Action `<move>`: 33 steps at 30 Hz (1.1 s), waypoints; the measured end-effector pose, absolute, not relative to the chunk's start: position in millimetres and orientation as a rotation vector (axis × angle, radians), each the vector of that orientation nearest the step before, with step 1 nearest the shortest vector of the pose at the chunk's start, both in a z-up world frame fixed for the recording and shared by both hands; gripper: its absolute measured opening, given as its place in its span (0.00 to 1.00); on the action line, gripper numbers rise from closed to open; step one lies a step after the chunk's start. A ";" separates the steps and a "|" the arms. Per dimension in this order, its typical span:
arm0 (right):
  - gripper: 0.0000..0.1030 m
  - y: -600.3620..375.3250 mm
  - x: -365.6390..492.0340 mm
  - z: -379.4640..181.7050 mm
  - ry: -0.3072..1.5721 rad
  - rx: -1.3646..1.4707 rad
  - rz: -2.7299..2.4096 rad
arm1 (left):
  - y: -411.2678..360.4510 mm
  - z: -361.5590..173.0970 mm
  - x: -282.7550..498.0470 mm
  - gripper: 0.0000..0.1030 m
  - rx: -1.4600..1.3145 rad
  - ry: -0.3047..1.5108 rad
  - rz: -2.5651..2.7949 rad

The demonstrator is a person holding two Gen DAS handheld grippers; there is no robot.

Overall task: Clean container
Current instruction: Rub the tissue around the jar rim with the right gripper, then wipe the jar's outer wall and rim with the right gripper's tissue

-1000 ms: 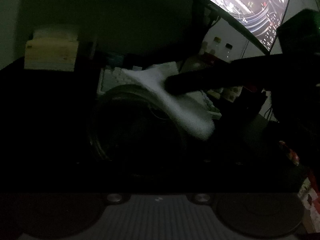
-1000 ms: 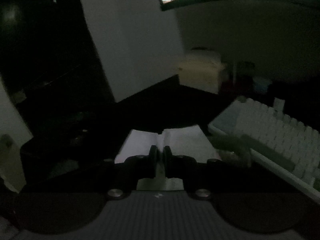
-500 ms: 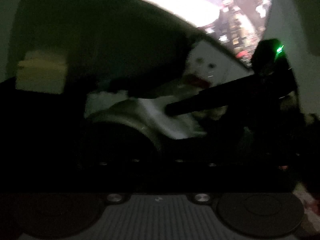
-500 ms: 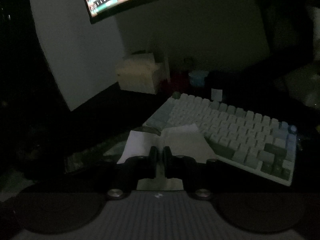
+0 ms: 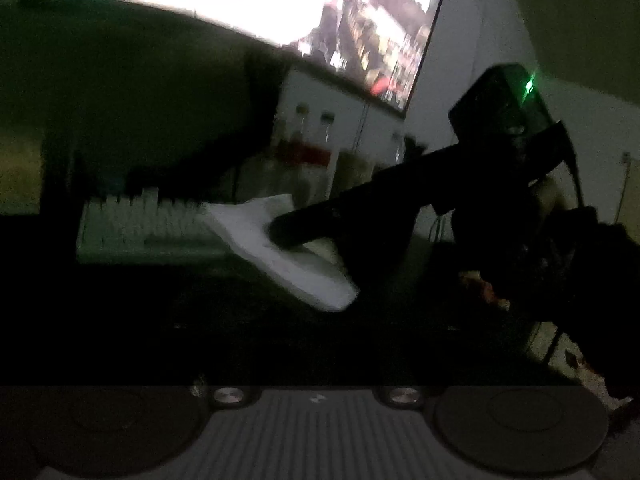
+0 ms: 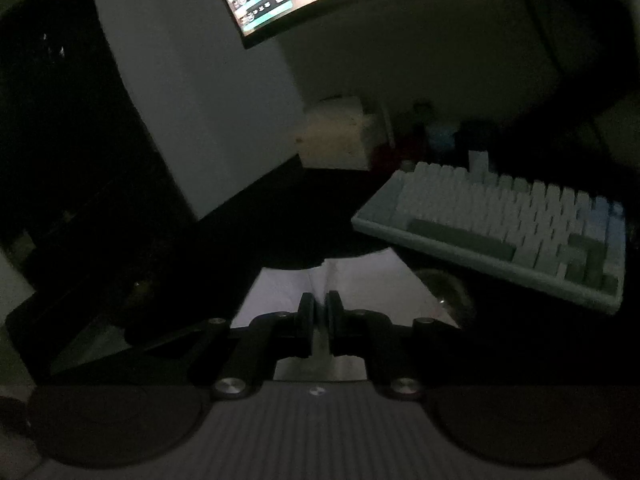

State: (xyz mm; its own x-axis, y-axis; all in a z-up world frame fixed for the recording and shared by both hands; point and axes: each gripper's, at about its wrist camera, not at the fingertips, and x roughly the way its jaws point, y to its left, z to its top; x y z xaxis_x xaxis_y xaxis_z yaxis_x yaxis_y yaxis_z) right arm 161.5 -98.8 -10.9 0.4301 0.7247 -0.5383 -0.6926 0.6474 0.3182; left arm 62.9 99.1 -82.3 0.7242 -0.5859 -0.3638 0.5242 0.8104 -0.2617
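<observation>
The scene is very dark. My right gripper [image 6: 319, 304] is shut on a folded white cloth [image 6: 360, 280]. In the left wrist view the same gripper [image 5: 276, 236] reaches in from the right, pinching the white cloth [image 5: 280, 256] above the dark desk. A faint round glass rim [image 6: 448, 288] shows just right of the cloth in the right wrist view; the container is lost in darkness in the left wrist view. My left gripper's fingers are hidden in the dark, so its state is unclear.
A white keyboard [image 6: 500, 224] [image 5: 148, 224] lies behind the cloth. A lit curved monitor [image 5: 260, 8] hangs above. Bottles [image 5: 304, 152] stand at the back. A pale box [image 6: 340, 136] sits near the wall.
The left view has swung up and right; the round container seen earlier has dropped out of sight. The right gripper still pinches the cloth and has shifted relative to the keyboard.
</observation>
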 end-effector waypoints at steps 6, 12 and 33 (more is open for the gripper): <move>0.08 -90.6 163.7 -10.9 0.656 -0.065 0.824 | 96.4 -97.3 77.4 0.38 -0.105 0.571 -0.533; 0.08 -82.4 168.5 -10.2 0.662 -0.086 0.798 | 102.8 -99.9 84.2 0.38 -0.092 0.590 -0.480; 0.08 -60.9 168.1 -9.0 0.681 -0.045 0.919 | 118.8 -94.5 93.1 0.38 -0.118 0.593 -0.412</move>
State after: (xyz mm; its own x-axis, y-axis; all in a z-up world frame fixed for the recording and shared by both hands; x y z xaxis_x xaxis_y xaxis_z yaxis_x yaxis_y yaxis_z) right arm 168.1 -60.9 -9.0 0.4144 0.7174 -0.5600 -0.7447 0.6210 0.2444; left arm 93.1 118.8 -94.5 0.7508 -0.4097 -0.5182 0.3429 0.9122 -0.2244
